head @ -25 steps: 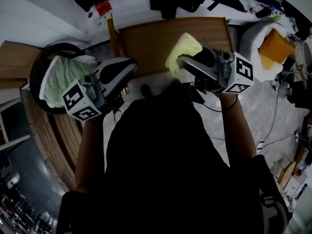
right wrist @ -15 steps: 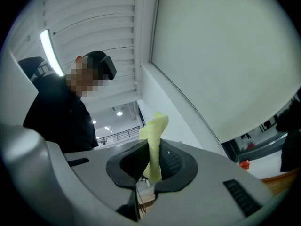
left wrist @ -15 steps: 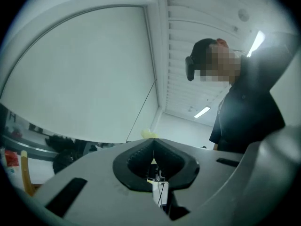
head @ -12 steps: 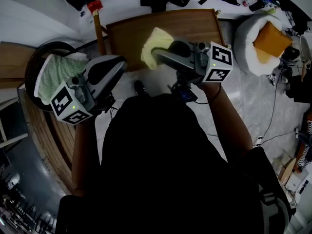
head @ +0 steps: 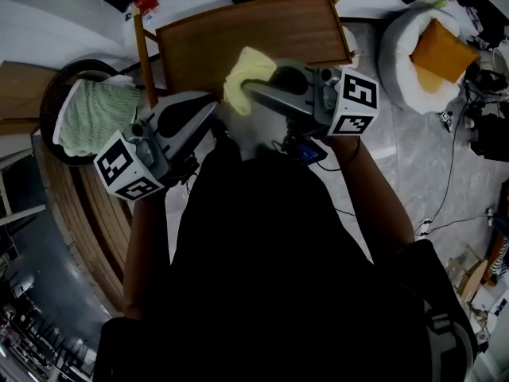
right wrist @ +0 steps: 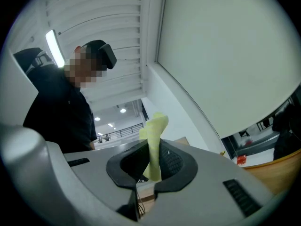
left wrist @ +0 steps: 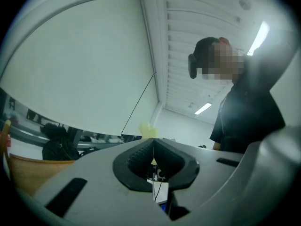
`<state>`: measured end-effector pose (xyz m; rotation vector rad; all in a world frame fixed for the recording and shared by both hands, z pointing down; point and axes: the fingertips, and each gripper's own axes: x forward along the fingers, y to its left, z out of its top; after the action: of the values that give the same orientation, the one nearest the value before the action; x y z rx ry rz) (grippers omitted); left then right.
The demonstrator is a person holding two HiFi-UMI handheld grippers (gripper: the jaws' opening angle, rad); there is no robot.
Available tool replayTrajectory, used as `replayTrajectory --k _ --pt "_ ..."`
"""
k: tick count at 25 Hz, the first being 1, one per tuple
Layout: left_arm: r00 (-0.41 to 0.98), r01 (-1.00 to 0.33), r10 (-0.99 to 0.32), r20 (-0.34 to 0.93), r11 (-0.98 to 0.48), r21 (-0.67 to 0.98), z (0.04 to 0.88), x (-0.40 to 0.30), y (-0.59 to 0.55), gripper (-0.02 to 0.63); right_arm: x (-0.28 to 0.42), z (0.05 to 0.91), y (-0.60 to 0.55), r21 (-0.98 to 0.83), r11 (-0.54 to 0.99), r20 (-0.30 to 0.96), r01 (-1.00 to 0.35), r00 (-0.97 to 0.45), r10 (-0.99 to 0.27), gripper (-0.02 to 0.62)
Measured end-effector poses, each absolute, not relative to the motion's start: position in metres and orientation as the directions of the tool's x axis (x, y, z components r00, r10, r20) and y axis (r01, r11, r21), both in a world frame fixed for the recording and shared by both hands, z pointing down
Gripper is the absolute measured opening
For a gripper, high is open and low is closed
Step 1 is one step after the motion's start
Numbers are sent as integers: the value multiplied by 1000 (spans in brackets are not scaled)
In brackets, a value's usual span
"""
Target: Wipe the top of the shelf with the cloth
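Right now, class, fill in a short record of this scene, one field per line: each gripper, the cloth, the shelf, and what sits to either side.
Right gripper: shut on the yellow cloth, which sticks up out of the jaws
Left gripper: shut, nothing between the jaws
Shelf top: bare wood, ahead of both grippers
Wiping: cloth contact with the shelf cannot be told
Left of shelf: green towel in a dark round basket
Right of shelf: orange cushion on a white round bed

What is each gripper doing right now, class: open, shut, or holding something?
Left gripper: jaws shut, nothing between them.
Right gripper: jaws shut on the pale yellow cloth.
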<state>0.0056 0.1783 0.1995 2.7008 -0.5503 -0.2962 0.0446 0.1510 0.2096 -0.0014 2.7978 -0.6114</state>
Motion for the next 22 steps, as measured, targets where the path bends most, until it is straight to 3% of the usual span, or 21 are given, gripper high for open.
replayTrajectory --k 11,22 --pt "869 -416 -491 -62 -792 447 219 12 239 12 60 214 213 -369 923 -275 113 -961 8 48" --pt "896 -341 -436 -87 -799 496 224 -17 276 12 33 216 259 -394 919 -203 23 -977 -63 48"
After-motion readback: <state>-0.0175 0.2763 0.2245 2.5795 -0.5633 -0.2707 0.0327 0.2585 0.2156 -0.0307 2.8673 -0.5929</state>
